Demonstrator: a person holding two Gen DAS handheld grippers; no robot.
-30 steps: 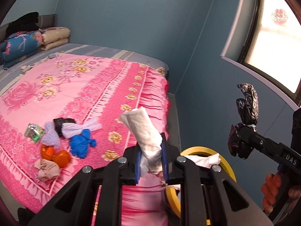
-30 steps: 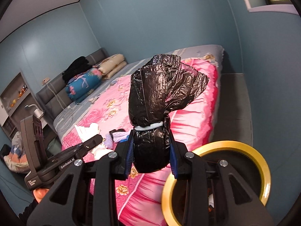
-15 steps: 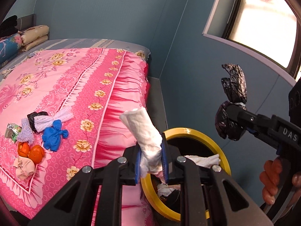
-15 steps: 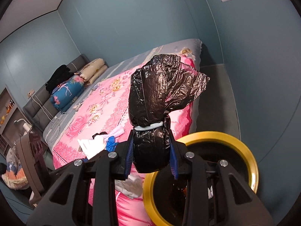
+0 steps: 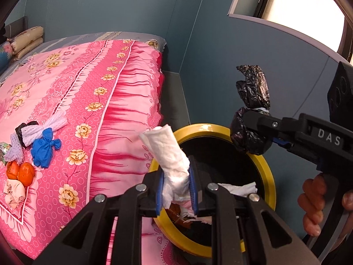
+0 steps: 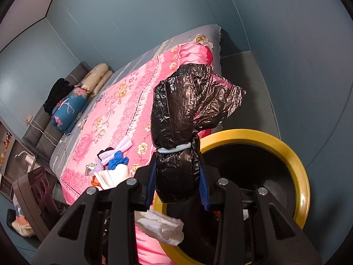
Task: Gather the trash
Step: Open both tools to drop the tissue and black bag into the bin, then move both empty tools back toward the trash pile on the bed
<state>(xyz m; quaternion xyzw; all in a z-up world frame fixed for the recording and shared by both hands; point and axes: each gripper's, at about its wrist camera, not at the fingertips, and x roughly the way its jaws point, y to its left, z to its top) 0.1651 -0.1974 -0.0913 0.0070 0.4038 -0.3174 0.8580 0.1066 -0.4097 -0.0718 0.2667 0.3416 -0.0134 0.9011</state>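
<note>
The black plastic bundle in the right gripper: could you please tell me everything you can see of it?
The black plastic bundle is crinkled, glossy film, tied at its waist with a pale blue band. Its looser top flares upward; the fuller bottom is clamped between the blue pads of the right gripper, standing roughly upright. In the left wrist view it hangs at the far rim of the yellow-rimmed bin. Only the pads touch it.

The right gripper [image 6: 177, 186] clamps a tied black bag [image 6: 183, 132] above the yellow-rimmed bin [image 6: 293, 154], beside the pink bed [image 6: 123, 110]; white tissue [image 6: 163, 227] lies below.
</note>
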